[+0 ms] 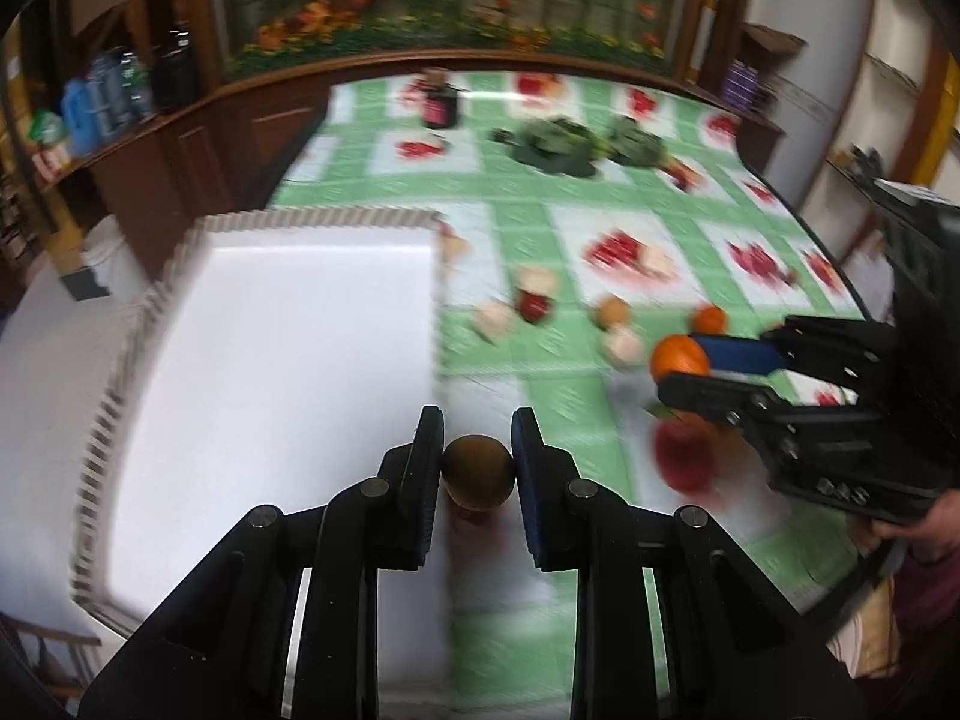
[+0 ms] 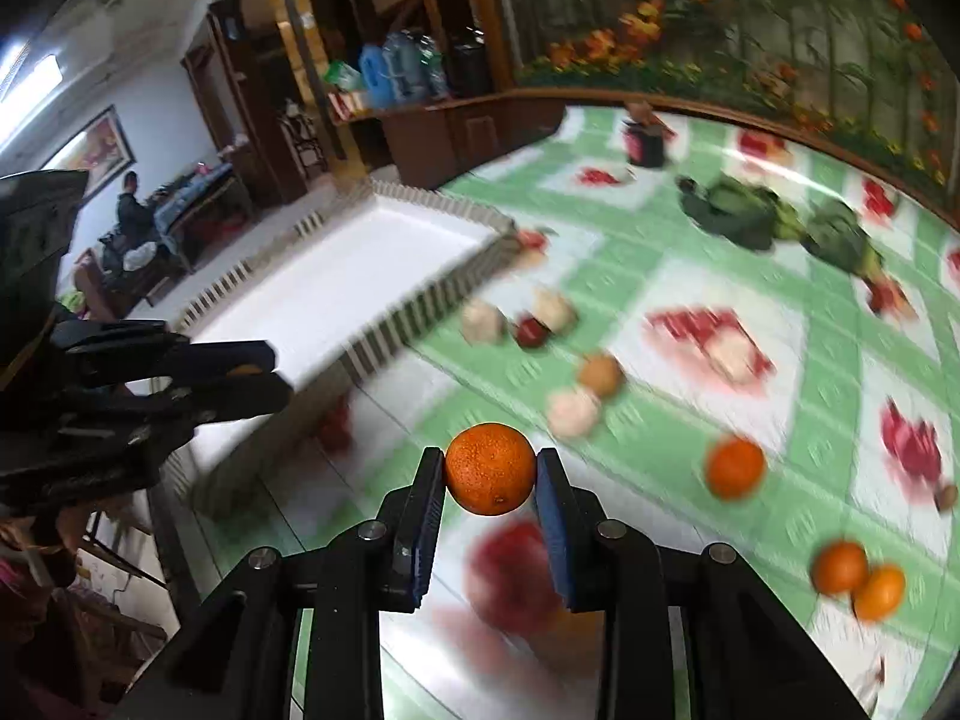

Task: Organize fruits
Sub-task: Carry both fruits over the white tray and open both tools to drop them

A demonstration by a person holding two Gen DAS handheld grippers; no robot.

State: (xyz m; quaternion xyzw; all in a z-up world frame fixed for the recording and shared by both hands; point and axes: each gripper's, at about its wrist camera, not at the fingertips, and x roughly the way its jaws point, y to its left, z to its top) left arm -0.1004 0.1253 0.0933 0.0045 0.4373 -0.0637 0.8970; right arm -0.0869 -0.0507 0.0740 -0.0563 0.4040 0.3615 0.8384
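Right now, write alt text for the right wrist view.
The right gripper pinches an orange between its pads above a green checked tablecloth. To its left the left gripper reaches toward a white tray; blurred loose fruit, including three more oranges, lies scattered at right.

The tablecloth (image 2: 600,312) looks like glossy plastic. The held orange (image 2: 490,468) has dimpled, rough peel. The far cabinet (image 1: 198,138) is polished wood.

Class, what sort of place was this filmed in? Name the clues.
Probably a home dining room: a patterned tablecloth, wooden cabinets holding bottles, and a framed picture on the wall.
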